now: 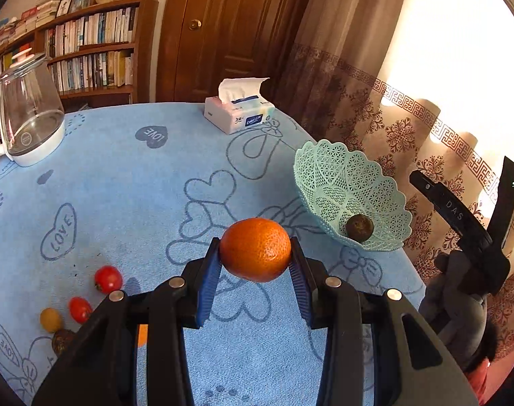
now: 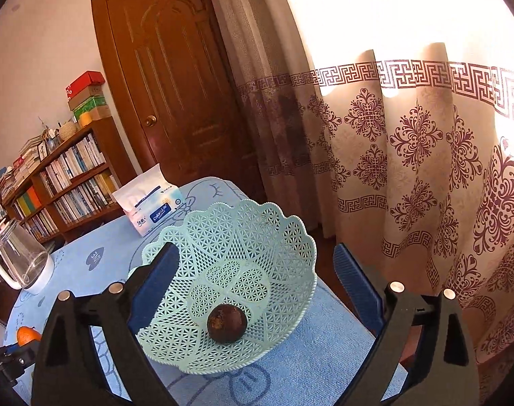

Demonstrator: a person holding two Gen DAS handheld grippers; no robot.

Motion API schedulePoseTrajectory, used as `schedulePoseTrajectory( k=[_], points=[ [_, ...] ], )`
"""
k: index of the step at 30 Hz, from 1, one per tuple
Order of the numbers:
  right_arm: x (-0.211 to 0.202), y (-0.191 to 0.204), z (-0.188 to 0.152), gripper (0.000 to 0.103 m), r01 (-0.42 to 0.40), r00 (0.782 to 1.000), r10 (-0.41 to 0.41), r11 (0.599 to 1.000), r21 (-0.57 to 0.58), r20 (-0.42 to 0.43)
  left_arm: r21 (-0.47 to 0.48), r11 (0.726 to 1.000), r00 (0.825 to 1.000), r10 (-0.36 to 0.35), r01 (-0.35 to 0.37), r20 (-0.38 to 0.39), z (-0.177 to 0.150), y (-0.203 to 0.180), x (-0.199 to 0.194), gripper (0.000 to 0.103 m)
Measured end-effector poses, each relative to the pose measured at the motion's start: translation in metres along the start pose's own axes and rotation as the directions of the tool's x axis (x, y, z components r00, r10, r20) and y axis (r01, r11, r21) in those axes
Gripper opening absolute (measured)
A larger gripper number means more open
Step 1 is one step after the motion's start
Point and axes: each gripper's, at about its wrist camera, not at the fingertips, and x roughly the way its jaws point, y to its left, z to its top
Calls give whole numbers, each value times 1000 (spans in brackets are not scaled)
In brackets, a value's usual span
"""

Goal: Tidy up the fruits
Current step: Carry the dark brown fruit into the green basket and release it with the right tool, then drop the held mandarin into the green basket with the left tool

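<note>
My left gripper (image 1: 255,257) clamps the orange (image 1: 255,249); basket (image 1: 344,182) lies ahead-right. Right gripper (image 2: 253,284) gapes empty above the basket's dark fruit (image 2: 227,323).

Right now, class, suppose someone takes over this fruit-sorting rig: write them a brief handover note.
Left claw: shut on the orange, lifted above the blue tablecloth.
Right claw: open, empty, at the green basket.
Done: one dark round fruit lies in the basket.
Left: put the orange in, then the two red tomatoes, the small yellow fruit and the dark fruit beside them.
</note>
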Motion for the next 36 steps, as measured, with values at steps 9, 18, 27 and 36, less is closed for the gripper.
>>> schedulePoseTrajectory(
  k=[9,18,27,36],
  points=[
    [7,-19,1,94,6,1000,-5,996,86,-18,107,992,998,-61,61,-7,35,-63,54,40],
    [10,-24,1,95,15,1000,-13,995,102,-26,96,992,997,-77,78,-13,32,-72,84,80],
    [9,-23,0,98,21,1000,-20,995,93,-14,89,995,998,27,-32,59,26,-54,65,92],
    [6,-22,0,98,23,1000,-23,997,80,-1,145,981,986,108,-126,126,16,-60,41,95]
  ],
)
